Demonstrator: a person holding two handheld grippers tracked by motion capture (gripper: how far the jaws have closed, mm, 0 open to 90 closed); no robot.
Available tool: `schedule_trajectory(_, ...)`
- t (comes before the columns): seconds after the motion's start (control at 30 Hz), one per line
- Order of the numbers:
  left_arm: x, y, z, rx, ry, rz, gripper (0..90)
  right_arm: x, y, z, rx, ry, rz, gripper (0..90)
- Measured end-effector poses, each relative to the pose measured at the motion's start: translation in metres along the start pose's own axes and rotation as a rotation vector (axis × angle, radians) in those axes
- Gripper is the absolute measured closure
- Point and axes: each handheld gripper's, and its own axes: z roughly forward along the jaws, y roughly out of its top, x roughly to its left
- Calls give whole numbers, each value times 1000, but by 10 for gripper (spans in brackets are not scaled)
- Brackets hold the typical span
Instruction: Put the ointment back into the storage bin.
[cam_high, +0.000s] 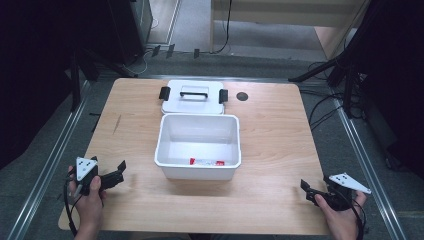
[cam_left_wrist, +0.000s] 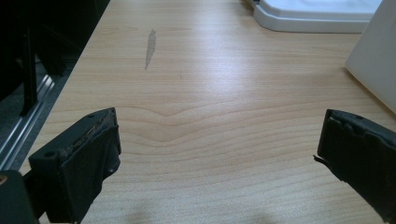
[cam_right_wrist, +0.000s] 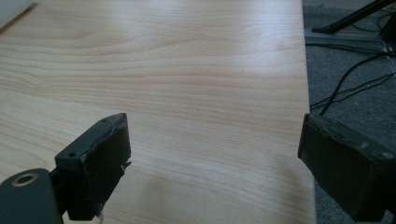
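Observation:
A white open box (cam_high: 165, 145) stands mid-table, and a small red-and-white item (cam_high: 206, 162) lies inside against its near wall. Its white lid (cam_high: 194, 100), with a black handle and two black latches, lies flat just behind it. My left gripper (cam_high: 119, 171) rests near the table's front left corner, open, with nothing between its jaws. In the left gripper view the left gripper (cam_left_wrist: 219, 135) stands wide over bare wood, the box wall (cam_left_wrist: 376, 60) at the right and the lid (cam_left_wrist: 317, 14) beyond. My right gripper (cam_high: 307, 191) (cam_right_wrist: 215, 135) sits at the front right edge, open and empty.
The light wooden table (cam_high: 270, 135) has a small dark round mark (cam_high: 242, 96) right of the lid and a grey scuff (cam_left_wrist: 150, 46) on its left side. Cables (cam_right_wrist: 345, 84) trail over the grey floor past the table's right edge. Dark stands flank the table.

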Motion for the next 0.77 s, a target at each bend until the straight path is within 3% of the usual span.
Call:
schedule_trajectory(0.13,0,0,0,-1,0,1,0,-2,-3,-5,-13,1,21,91)
schedule_trajectory(0.33,0,0,1,4,1,3,0,-1,-5,-5,31,-145,56,135)
schedule_trajectory(0.43,0,0,1,10,0,3,0,-1,-6,-6,17,-104,46,140)
schedule_trajectory(0.67,0,1,1,12,-3,-2,0,-6,-6,-8,2,-65,84,145)
schedule_trajectory(0.77,0,1,1,13,-2,-2,0,-6,-6,-7,10,-58,75,150)
